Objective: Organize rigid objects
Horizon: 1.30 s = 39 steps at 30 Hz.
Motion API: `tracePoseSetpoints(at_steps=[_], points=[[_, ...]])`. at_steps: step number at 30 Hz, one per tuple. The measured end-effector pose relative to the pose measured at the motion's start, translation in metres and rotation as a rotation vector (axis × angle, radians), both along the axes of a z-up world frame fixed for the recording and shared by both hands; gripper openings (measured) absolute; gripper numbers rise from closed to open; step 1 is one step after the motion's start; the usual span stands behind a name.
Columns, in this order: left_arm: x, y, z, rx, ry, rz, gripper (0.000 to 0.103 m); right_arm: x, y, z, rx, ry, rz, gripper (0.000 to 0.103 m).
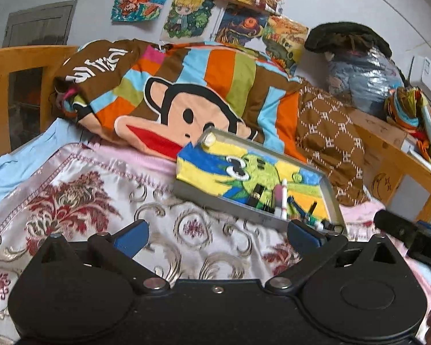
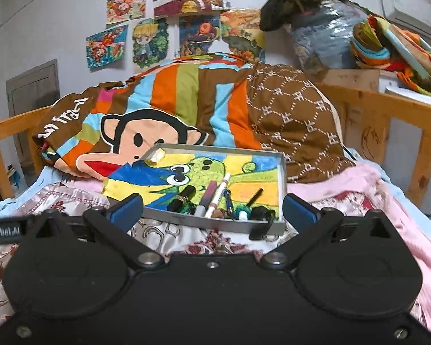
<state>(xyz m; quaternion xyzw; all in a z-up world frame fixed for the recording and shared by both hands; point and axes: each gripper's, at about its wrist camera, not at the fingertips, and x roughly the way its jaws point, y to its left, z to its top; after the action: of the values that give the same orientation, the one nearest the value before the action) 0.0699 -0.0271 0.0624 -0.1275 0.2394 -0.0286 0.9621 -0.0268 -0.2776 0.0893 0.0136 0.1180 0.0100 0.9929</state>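
Resting on floral satin bedspread (image 2: 359, 201): shallow grey metal tray (image 2: 281, 172) collecting pens and dark cosmetic tubes (image 2: 215, 198) at its near edge, leaning against striped monkey-print quilt (image 2: 163, 100). Hovering before it, spread wide and carrying nothing: right gripper (image 2: 212, 211), left gripper (image 1: 217, 234).

Each black plastic gripper, left (image 1: 217, 234) and right (image 2: 212, 211), has blue rubber fingertip pads (image 1: 132, 234), silver pivot screws (image 2: 149, 258) and rounded housings.

Counted on the bed

One grey tray (image 2: 282, 172), one white pen (image 2: 219, 194), one black tube (image 2: 184, 198) and one monkey-print quilt (image 2: 163, 115) are seen; smaller pieces are too jumbled.
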Motion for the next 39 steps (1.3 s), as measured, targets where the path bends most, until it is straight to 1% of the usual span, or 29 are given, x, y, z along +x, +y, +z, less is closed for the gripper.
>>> tracePoseSetpoints(at_steps=[4, 8, 10, 14, 17, 22, 28, 39], points=[[-0.005, -0.002, -0.005, 0.020, 0.013, -0.010, 0.102, -0.003, -0.002, -0.009, 0.009, 0.045, -0.038, 0.103], [-0.006, -0.002, -0.007, 0.035, 0.016, -0.011, 0.102, -0.010, 0.000, -0.020, 0.009, 0.107, -0.054, 0.103], [-0.007, -0.001, -0.008, 0.035, 0.019, -0.006, 0.102, -0.012, 0.002, -0.025, 0.003, 0.123, -0.049, 0.103], [-0.007, -0.001, -0.007, 0.039, 0.015, -0.004, 0.102, -0.016, 0.010, -0.027, -0.020, 0.125, -0.038, 0.103], [-0.008, -0.002, -0.006, 0.062, 0.009, -0.005, 0.102, -0.021, 0.013, -0.029, -0.028, 0.132, -0.037, 0.103], [-0.008, -0.005, -0.006, 0.093, 0.003, 0.007, 0.102, -0.012, 0.011, -0.028, -0.026, 0.159, -0.051, 0.103], [-0.009, -0.007, -0.009, 0.116, 0.003, 0.002, 0.102, -0.005, 0.009, -0.028, -0.031, 0.166, -0.049, 0.103], [-0.009, -0.007, -0.010, 0.121, 0.008, -0.003, 0.102, 0.000, 0.008, -0.029, -0.035, 0.172, -0.046, 0.102]])
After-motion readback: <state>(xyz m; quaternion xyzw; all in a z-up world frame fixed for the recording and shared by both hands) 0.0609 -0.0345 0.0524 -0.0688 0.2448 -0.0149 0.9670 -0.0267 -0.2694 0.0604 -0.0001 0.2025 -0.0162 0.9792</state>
